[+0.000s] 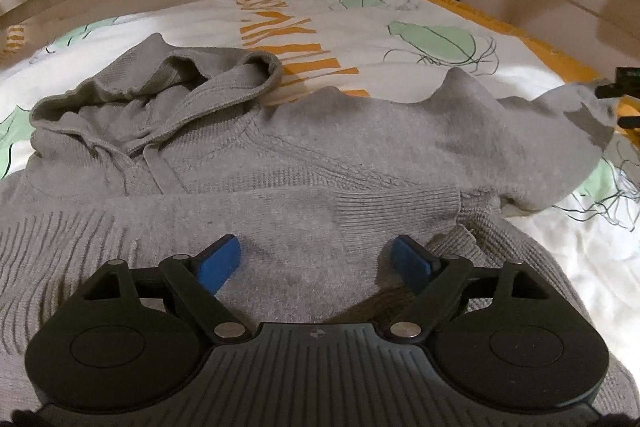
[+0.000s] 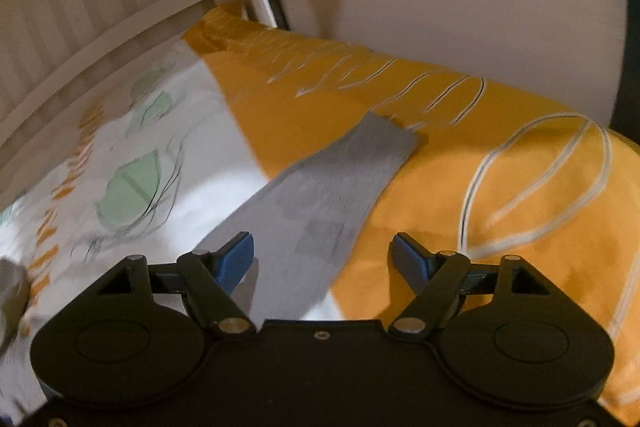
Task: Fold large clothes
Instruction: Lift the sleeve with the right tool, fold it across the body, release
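1. The grey hoodie (image 1: pixel 280 155) lies spread on the bed (image 1: pixel 400 27), hood (image 1: pixel 160 83) towards the headboard, probably laid flat so its parts can be turned in one at a time.
2. One sleeve (image 1: pixel 360 207) is already folded across the chest, its ribbed cuff resting on the body. I judge the fold to be partly done.
3. The left claw (image 1: pixel 320 259) hovers low over that folded sleeve with its blue pads (image 1: pixel 218 263) apart and nothing between them. Whether they touch the knit cannot be told.
4. The right claw (image 2: pixel 322 259) is also apart and empty. It sits above the other sleeve (image 2: pixel 320 199), which stretches flat out towards the orange border of the bedcover (image 2: pixel 440 187). It seems placed to take this sleeve next.
5. The left view alone shows the whole garment, the hood, the drawstrings and the folded arm. At its right edge only a lifted, blurred bit of grey cloth appears, with a dark object beside it.
6. The right view alone shows the far sleeve's full run and its cuff lying on the orange cloth. It shows almost nothing of the hoodie's body.
7. The right view is blurred, so the sleeve's texture cannot be read.
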`<state>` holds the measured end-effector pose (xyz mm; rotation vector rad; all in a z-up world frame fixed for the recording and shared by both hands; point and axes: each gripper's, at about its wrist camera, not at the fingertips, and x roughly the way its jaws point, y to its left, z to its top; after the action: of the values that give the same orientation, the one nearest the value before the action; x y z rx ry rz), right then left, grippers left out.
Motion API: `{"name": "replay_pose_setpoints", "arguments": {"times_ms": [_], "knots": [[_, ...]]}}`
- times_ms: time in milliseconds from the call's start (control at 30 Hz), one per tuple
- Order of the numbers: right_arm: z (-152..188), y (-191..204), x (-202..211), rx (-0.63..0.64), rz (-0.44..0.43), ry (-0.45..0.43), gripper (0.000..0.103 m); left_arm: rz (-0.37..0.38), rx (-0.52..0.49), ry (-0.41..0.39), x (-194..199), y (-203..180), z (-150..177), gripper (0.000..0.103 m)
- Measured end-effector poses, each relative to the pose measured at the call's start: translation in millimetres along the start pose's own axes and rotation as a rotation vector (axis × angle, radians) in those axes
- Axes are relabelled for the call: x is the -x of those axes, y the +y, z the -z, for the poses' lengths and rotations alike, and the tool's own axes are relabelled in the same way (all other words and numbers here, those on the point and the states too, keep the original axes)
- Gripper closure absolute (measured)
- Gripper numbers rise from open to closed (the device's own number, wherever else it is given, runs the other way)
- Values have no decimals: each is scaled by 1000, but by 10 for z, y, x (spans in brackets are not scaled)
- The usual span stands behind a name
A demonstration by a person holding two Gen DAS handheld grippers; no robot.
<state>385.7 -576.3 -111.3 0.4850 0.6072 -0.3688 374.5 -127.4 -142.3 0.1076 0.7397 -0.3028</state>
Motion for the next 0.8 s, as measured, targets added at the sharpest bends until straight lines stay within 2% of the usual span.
{"name": "replay_pose_setpoints", "arguments": {"times_ms": [33,100,133,200,233,333,467,633,700,800], "knots": [[-28,-34,-58,-17,-2,2,25,-4,-4,-3,-3,-12,-1,18],[-50,-72,-137,-50,-7,5,33,-7,-6,-6,-12,-19,-6,18],[-55,-80,-168,-60,-3,9,41,-7,-6,-6,-17,-19,-8,18],[-63,-97,-216,-70,14,26,62,-6,-4,-5,-17,-22,-10,17],[-65,-109,-222,-73,24,34,91,-5,-4,-5,-15,-18,-10,17],[-76,-75,-139,-66,33,20,90,-3,-1,-4,-17,-16,-14,18],[-130,150,183,24,10,-33,90,16,15,10,-7,20,-56,18],[-221,628,751,100,-104,-81,90,75,77,68,142,201,-150,19],[-234,889,931,135,-156,-82,90,100,134,74,261,368,-135,19],[-184,1315,1188,182,-232,-73,90,100,194,73,459,684,-64,19]]}}
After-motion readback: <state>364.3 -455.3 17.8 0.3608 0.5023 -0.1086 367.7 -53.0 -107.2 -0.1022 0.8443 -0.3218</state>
